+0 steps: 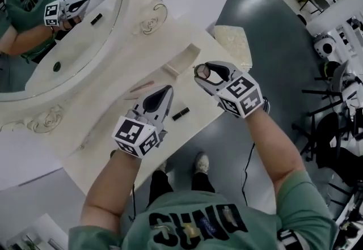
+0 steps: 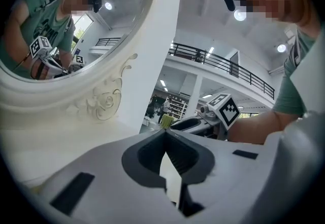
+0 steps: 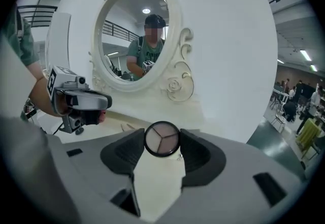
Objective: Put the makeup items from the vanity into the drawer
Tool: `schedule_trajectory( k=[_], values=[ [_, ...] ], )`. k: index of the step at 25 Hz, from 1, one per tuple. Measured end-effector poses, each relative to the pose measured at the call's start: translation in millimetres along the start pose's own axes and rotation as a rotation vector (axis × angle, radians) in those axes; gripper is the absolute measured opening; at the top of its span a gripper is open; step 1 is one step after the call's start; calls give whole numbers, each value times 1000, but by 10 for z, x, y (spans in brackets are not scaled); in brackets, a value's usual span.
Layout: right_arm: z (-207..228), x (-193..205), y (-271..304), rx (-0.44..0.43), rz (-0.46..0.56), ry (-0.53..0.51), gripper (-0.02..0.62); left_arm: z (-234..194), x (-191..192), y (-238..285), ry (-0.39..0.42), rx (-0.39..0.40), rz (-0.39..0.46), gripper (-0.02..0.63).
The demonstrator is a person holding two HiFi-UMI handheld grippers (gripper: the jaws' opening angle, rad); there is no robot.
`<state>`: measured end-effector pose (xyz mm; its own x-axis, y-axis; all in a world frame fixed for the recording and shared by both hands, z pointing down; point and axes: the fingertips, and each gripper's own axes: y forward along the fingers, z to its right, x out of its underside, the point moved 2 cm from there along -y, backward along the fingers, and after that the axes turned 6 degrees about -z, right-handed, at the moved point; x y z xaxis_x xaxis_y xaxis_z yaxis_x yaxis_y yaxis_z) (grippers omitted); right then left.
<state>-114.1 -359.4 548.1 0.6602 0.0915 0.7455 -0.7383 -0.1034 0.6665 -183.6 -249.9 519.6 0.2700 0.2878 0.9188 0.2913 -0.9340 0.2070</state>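
My right gripper (image 1: 205, 73) is shut on a round black compact (image 3: 162, 138) with three pale shades, held above the cream vanity top (image 1: 108, 130). The compact (image 1: 205, 72) sits between the jaw tips near the vanity's right end. My left gripper (image 1: 166, 93) hovers over the middle of the top with its jaws together and nothing between them; in the left gripper view the left gripper (image 2: 165, 136) shows its pads meeting at the tip. A small black tube (image 1: 180, 113) lies on the top between the two grippers. A thin pink pencil (image 1: 142, 87) lies left of the left gripper.
An oval mirror (image 1: 68, 56) in a carved cream frame stands at the back left and reflects both grippers. A low cream box-shaped piece (image 1: 180, 62) sits near the mirror's base. A cushioned stool (image 1: 232, 43) stands beyond the vanity's right end, on grey floor (image 1: 266, 45).
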Motion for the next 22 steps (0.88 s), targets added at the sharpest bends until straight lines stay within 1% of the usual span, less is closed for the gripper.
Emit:
schedule_trajectory(
  k=[5, 7, 12, 18, 22],
  values=[
    [313, 246, 729, 0, -54, 4, 232, -348, 459, 317, -40, -15, -1, 3],
    [400, 283, 949, 1, -75, -1, 232, -450, 555, 397, -44, -11, 3, 3],
    [463, 170, 1210, -7, -139, -25, 232, -617, 457, 421, -57, -5, 11, 3],
    [422, 227, 1327, -27, -188, -39, 235, -664, 461, 417, -66, 1, 16, 3],
    [410, 246, 1369, -18, -199, -57, 235, -689, 442, 419, -66, -1, 16, 3]
  ],
)
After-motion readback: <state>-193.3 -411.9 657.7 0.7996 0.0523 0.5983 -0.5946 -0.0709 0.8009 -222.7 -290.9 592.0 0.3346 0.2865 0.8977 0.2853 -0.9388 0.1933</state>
